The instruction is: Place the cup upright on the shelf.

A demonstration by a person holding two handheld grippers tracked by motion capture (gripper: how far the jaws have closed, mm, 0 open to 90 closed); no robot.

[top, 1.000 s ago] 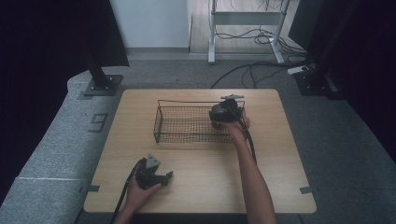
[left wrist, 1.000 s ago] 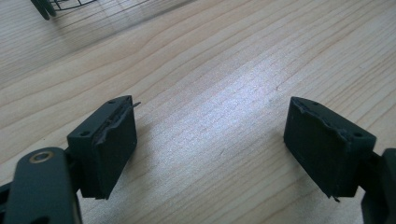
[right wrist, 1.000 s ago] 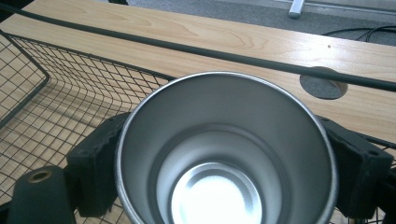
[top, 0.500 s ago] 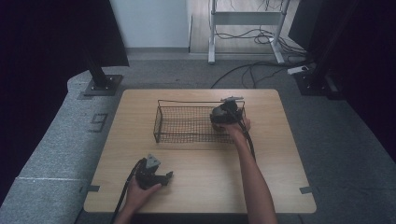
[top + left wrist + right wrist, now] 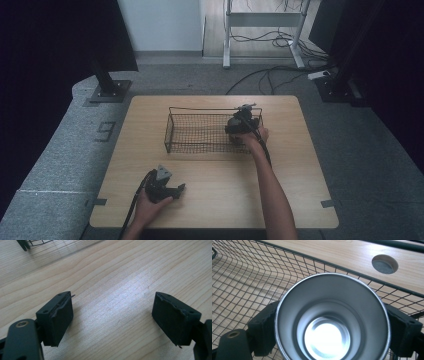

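Right gripper point(image 5: 243, 122) over the right end of the wire basket point(image 5: 200, 134), toward the table's point(image 5: 300, 200) far right quarter, barely shifted from a second ago: same spot above the mesh, perhaps a touch lower. Jaws pinching a steel cup point(image 5: 332, 320) from both sides, black pads pressed against its wall, open mouth facing the right gripper view's camera, shiny bottom visible inside. Mesh floor and far rim of the basket right behind the cup, so the cup already within the basket's walls; whether resting on the mesh or held just above it, cannot tell. A round hole point(image 5: 385, 264) in the tabletop beyond the basket rim. Left gripper point(image 5: 167, 187) parked near the table's near left edge, unmoved, jaws spread wide over bare wood with nothing between. Judged from this near-stillness: placing of the cup almost finished, release likely the remaining step, then withdrawal clear of the rim.
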